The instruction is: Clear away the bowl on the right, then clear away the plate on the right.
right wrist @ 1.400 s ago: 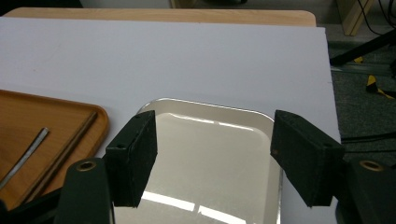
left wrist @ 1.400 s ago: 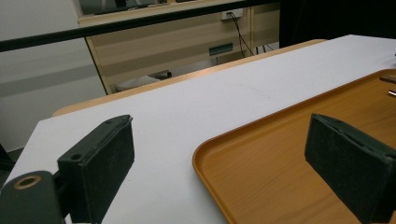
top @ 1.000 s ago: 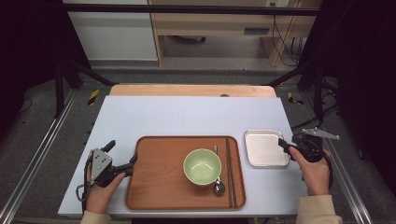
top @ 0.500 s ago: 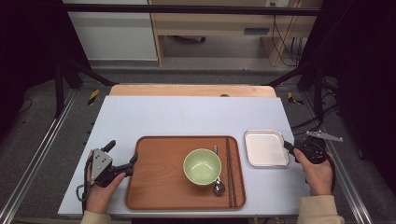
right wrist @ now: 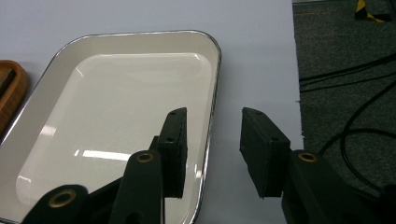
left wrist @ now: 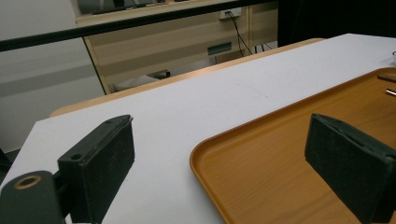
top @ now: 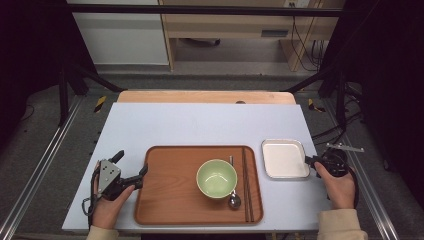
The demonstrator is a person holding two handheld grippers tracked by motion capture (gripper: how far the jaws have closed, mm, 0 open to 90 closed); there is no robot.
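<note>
Standing at the pale table [top: 200, 122], I see its wooden far edge give way to dark floor, metal rails at both sides, and a light cabinet with trailing cables behind. A brown tray [top: 170, 200] sits near the front, carrying a green bowl [top: 216, 178], a spoon [top: 233, 200] and chopsticks [top: 246, 185]. Just beside its right edge lies a white dish [top: 284, 159]. The right gripper [right wrist: 212, 149] hovers at the dish's right rim, jaws partly apart and gripping nothing, one over the dish, one over bare table. The left gripper [left wrist: 219, 158] rests at the tray's left edge, jaws wide and empty, straddling the rim.
</note>
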